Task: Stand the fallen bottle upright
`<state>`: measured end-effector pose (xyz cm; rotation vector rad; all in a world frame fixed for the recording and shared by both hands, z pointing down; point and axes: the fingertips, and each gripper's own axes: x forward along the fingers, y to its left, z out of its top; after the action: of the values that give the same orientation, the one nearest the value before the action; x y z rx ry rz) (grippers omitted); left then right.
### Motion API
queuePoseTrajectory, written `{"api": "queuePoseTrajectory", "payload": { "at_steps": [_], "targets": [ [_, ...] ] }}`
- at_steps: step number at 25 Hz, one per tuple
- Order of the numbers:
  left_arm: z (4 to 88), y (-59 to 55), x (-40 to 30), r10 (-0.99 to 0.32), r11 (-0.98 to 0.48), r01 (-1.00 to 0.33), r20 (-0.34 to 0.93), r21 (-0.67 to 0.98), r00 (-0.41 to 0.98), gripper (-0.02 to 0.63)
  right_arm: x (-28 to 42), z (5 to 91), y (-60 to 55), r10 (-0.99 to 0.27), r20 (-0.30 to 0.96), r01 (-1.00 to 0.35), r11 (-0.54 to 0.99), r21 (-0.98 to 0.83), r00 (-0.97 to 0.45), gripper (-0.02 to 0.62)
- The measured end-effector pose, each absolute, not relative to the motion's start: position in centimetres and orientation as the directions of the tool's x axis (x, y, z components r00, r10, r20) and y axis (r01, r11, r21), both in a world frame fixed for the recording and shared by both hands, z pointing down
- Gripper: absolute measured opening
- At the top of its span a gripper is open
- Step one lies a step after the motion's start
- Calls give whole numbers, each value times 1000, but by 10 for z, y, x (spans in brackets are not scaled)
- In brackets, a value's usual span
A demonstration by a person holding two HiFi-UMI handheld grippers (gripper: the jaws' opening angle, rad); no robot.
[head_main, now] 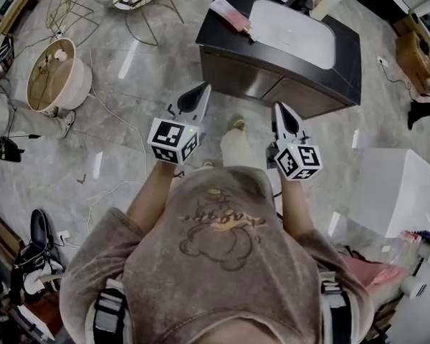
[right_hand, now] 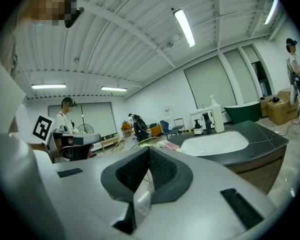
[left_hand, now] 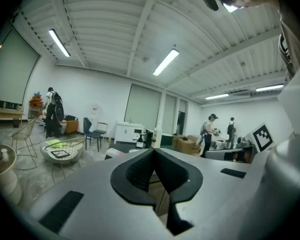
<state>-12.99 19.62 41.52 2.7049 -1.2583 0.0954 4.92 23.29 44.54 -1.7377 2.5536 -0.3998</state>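
Two grippers, head view: the left gripper [head_main: 203, 90] and right gripper [head_main: 279, 110] are side by side over the floor. Both are short of the counter [head_main: 347, 56] and touch nothing.
Bottle, head view: one pink bottle [head_main: 230, 14] lies on its side at the counter's left edge, just beside the sink [head_main: 294, 31] (I take it for the fallen one; its cap is too small to make out).
Upright bottles, head view: three upright bottles [head_main: 327, 1] stand in a cluster at the back of the counter, behind the sink.
Left jaws, left gripper view: they are pressed together with nothing between them. The counter lies ahead, well apart from them.
Right jaws, right gripper view: these are closed too, with the pads meeting and nothing held. The bottle lies flat to the left of the sink, and the three standing ones are behind it.
Done: nothing, as far as the views show. The bottle is on its side and untouched.
Left: by my reading, the whole job. That means reaching the counter, opening the jaws, gripping the bottle, tipping it up and setting it down.
Count: two grippers, one counter, one sink, one lying bottle and three standing ones.
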Motion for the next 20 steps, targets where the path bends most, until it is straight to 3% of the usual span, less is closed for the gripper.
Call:
{"api": "queuePoseTrajectory", "payload": {
  "at_steps": [20],
  "targets": [
    [425, 71, -101, -730, -661, -742, 128, 113, 671, 18, 77, 457, 118, -925, 127, -915, 321, -244, -358, 0]
  ]
}}
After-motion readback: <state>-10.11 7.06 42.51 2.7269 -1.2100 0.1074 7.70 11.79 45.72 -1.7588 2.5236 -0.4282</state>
